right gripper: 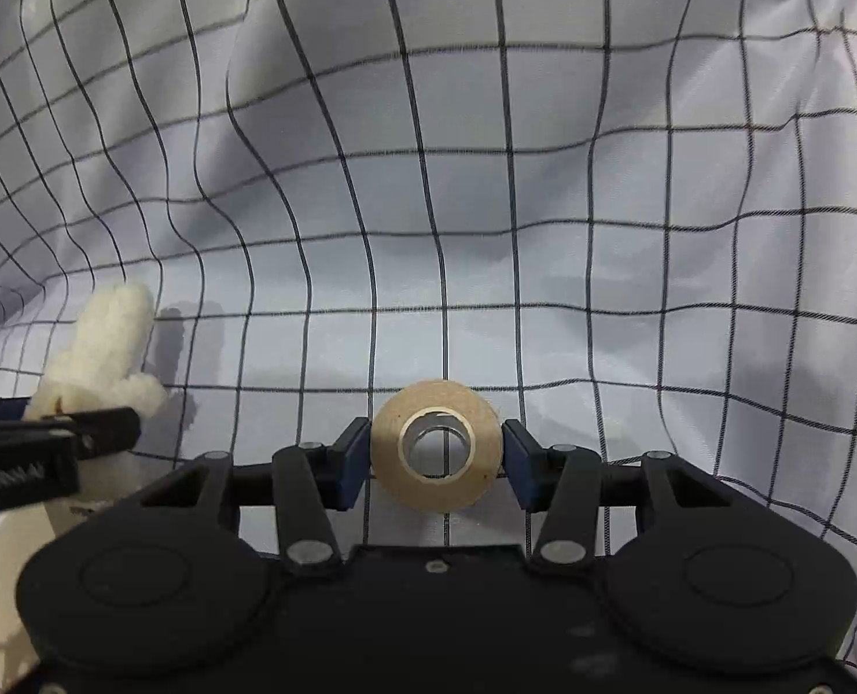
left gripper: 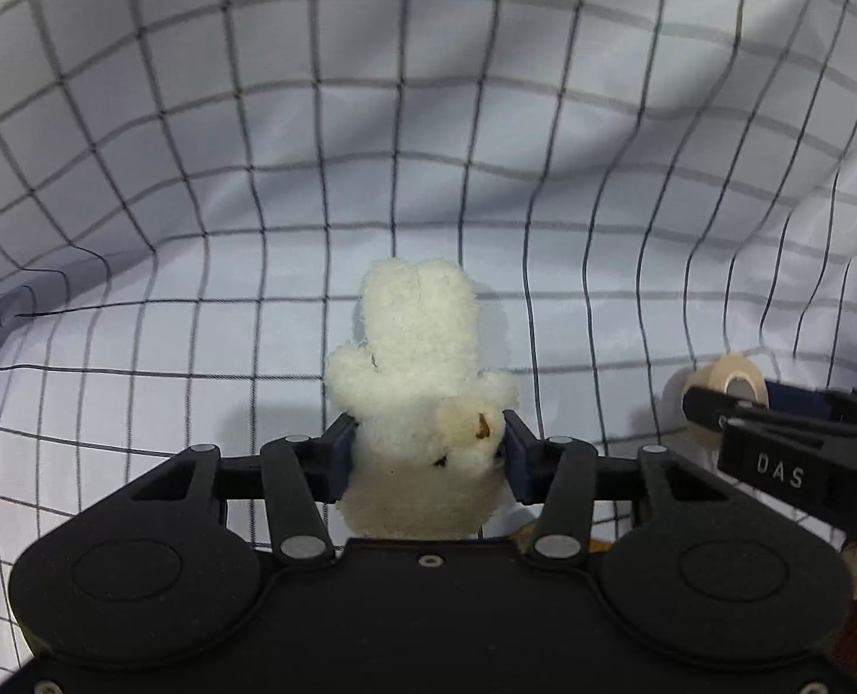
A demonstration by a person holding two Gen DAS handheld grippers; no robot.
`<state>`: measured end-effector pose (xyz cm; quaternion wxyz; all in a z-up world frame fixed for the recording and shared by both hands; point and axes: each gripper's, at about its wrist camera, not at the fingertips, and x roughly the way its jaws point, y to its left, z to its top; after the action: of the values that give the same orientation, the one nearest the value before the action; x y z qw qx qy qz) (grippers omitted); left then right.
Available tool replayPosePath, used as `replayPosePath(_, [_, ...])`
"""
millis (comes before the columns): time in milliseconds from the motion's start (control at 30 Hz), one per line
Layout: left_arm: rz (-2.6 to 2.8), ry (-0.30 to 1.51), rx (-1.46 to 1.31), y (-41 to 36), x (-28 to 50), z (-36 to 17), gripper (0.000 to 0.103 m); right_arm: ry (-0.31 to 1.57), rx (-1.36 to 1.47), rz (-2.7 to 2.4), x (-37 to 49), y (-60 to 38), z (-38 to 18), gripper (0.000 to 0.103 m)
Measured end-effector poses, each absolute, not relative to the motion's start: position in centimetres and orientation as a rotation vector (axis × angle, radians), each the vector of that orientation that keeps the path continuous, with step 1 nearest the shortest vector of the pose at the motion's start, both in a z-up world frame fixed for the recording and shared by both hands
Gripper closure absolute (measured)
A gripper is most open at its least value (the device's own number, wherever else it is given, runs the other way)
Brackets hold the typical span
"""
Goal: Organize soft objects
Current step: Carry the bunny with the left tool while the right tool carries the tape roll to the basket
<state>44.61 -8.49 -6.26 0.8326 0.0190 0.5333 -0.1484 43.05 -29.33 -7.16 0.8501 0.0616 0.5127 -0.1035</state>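
Left wrist view: fluffy cream plush toy [left gripper: 416, 370] squeezed in left gripper [left gripper: 425, 457]; round tan tape roll [right gripper: 435, 444] pinched in right gripper [right gripper: 435, 457], over wrinkly checked cloth [right gripper: 602, 231].

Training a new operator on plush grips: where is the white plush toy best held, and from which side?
Grip the white plush toy at its narrow middle, below the ears, coming from above with pads on its flanks, as the left gripper does; the fluffy body compresses there.
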Motion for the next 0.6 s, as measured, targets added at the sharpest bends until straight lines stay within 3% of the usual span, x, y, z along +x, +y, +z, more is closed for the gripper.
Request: replayPosePath(600, [-0.279,0.894,-0.052,-3.3,35.8,5.1,0.054,0.867,0.129,-0.146,34.7,-26.0,3.0,0.055])
